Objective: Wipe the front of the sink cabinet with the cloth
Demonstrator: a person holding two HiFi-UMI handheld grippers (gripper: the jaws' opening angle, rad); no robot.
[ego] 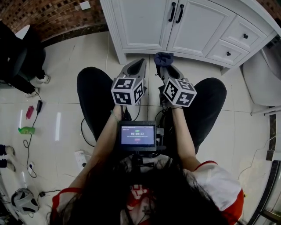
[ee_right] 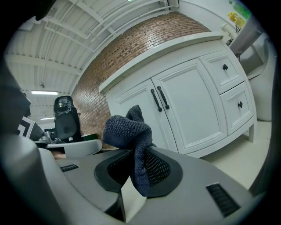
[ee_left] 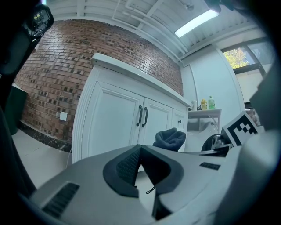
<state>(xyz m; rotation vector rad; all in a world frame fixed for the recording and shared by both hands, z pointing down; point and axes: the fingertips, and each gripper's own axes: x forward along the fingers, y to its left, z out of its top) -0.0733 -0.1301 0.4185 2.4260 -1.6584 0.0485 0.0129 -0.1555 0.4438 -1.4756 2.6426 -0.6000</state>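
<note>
We find the left tool (ee_left: 140, 146) with its jaws pressed together at the tips and nothing between them. The right tool (ee_right: 134, 154) is pinching the cloth (ee_right: 126, 126). It is a dark blue-grey cloth, bunched into a wad above the jaw tips, with one fold hanging down between the pads.

In the head view both tools are held side by side and close together, pointing toward the sink cabinet (ego: 147, 24), each carrying its marker cube. The cloth sits at the tip of the right tool, near the lower edge of the cabinet front below the double doors. We cannot confirm contact between cloth and cabinet from any view.

The cabinet is white, with two panelled doors bearing a pair of dark vertical handles (ego: 175, 12) set close together. To the right of the doors are two drawers with small dark knobs. It stands on a pale tiled floor (ego: 66, 57) against a brick wall (ego: 48, 15).

The person's dark-clad legs (ego: 93, 94) spread to either side of the tools. A small screen (ego: 138, 135) is mounted just behind the tools, between the forearms. A green item (ego: 26, 130) and a pink item (ego: 29, 112) lie on the floor well apart to the left, beside a cable.
</note>
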